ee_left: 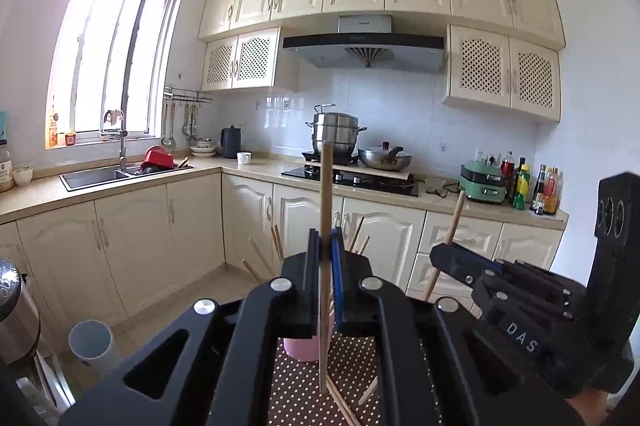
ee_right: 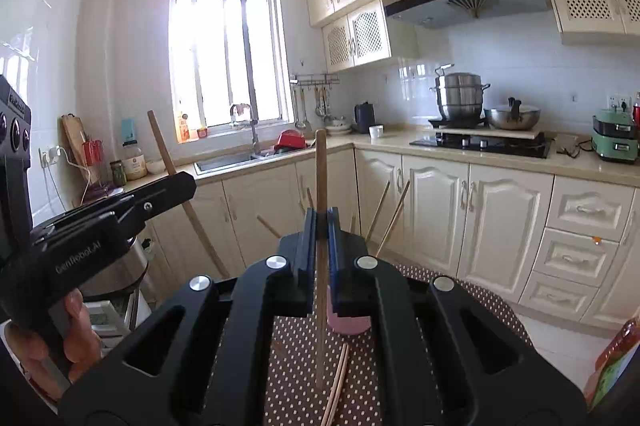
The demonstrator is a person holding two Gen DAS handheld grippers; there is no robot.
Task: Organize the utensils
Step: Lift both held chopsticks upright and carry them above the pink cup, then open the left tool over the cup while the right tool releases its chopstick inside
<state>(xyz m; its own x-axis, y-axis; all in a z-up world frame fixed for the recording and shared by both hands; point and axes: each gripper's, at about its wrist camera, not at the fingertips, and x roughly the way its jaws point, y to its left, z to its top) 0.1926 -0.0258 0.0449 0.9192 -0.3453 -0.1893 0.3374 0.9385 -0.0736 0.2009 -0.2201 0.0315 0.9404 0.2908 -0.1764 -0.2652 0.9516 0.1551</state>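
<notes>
Item 1: left tool (ee_left: pixel 325 240), black body with blue pads, clamped on a single wooden chopstick (ee_left: pixel 325 226). The stick stood nearly upright between the pads, one end high above them, the other hanging over the tabletop (ee_left: pixel 296 382).

Item 2: right tool (ee_right: pixel 321 222), same make, pressed together on a second wooden chopstick (ee_right: pixel 320 186), likewise near upright. In the left wrist view this tool (ee_left: pixel 440 255) appeared at the right with its stick tilted.

Item 3: pink cup (ee_right: pixel 347 324), standing on the tabletop beyond both tools, with several chopsticks (ee_right: pixel 383 216) fanning out of it at slants.

Item 4: loose chopsticks (ee_right: pixel 338 382), lying flat on the tabletop near the cup.

Item 5: tabletop covering, brown cloth with white dots.

Item 6: a hand (ee_right: pixel 76 322) gripping the left tool's handle, seen in the right wrist view.
</notes>
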